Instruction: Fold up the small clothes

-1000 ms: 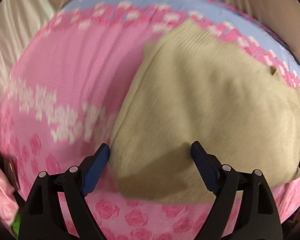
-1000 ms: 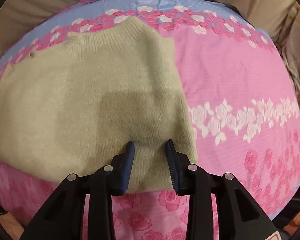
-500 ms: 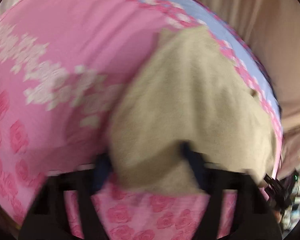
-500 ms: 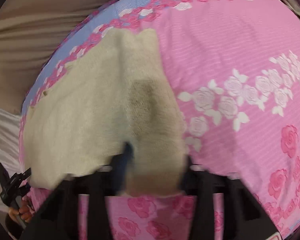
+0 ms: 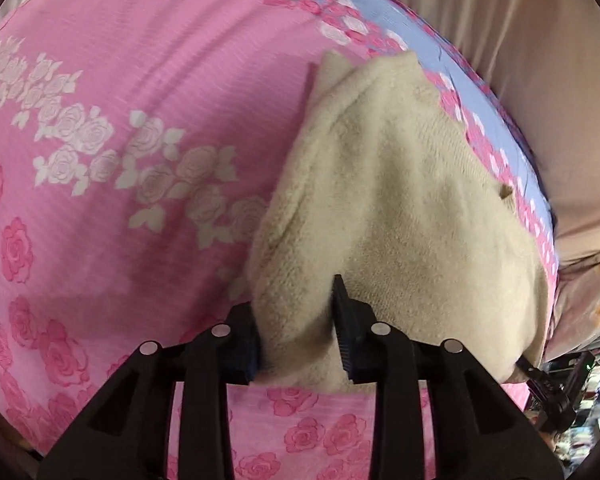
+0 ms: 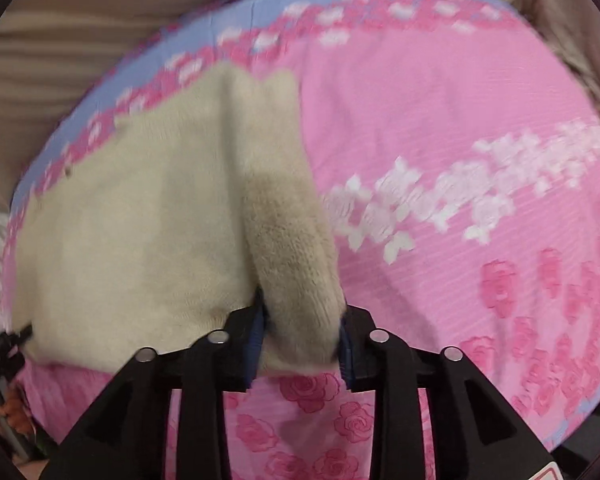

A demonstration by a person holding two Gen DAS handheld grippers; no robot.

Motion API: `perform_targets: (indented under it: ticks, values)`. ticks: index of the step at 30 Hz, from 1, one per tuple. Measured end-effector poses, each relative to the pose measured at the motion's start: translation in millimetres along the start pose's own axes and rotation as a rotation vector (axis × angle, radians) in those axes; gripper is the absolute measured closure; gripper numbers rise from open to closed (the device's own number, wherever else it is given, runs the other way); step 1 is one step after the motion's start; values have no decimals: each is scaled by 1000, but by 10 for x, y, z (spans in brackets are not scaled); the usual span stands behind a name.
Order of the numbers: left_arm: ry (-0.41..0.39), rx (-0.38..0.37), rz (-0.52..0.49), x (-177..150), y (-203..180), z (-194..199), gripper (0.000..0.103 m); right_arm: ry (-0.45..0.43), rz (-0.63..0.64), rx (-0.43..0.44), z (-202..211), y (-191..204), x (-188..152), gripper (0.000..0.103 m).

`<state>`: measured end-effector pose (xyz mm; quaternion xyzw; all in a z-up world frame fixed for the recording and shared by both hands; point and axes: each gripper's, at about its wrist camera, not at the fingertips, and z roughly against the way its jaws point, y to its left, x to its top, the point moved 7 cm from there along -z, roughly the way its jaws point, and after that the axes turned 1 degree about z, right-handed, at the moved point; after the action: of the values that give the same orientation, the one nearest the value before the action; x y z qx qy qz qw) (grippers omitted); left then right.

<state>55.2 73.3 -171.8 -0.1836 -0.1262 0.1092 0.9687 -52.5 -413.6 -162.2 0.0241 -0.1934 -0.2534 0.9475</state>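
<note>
Beige fuzzy knit garment lies on the pink rose-print bedsheet, near hem lifted. My left gripper pinches its left corner, right gripper its right; body runs away toward sheet's blue border.

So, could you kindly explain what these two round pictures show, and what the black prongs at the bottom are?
No robot here: a person holds a pair of tongs in each hand, with a fisheye camera on each looking along its fingers, hence the round pictures. One picture is from the left tongs, the other from the right tongs. The black prongs are their fingers. A beige sweater lies on a pink rose-patterned sheet. Each pair of tongs is shut on a near corner of the sweater, one at either side, the cloth bunched between blue pads.
</note>
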Motion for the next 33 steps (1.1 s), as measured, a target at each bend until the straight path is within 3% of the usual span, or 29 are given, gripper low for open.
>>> perform_targets:
  ticks: [1, 3, 6, 10, 13, 17, 23, 28, 33]
  values:
    - [-9, 17, -3, 25, 2, 29, 65, -50, 20, -31, 141, 44, 68, 65]
    - [-23, 64, -15, 66, 1, 66, 54, -134, 97, -60, 382, 222, 213, 63]
    - [4, 73, -12, 64, -1, 26, 54, -205, 201, -57, 593, 601, 386, 58]
    - [34, 101, -12, 55, 4, -64, 40, -162, 248, 59, 488, 1179, 392, 57]
    - [48, 128, -40, 88, -40, -121, 39, -102, 322, 74, 300, 1597, 289, 57]
    - [60, 163, -51, 106, -35, -156, 30, -34, 410, 69, 11, 1933, 171, 57]
    - [70, 180, -68, 130, -62, -207, 22, 103, 446, 3, -518, 1964, -26, 55]
    - [74, 172, -60, 168, -99, -256, 16, 38, 434, 66, -297, 2139, 118, 53]
    - [72, 155, -30, 212, -135, -326, 6, 95, 488, 24, -598, 2262, 101, 49]
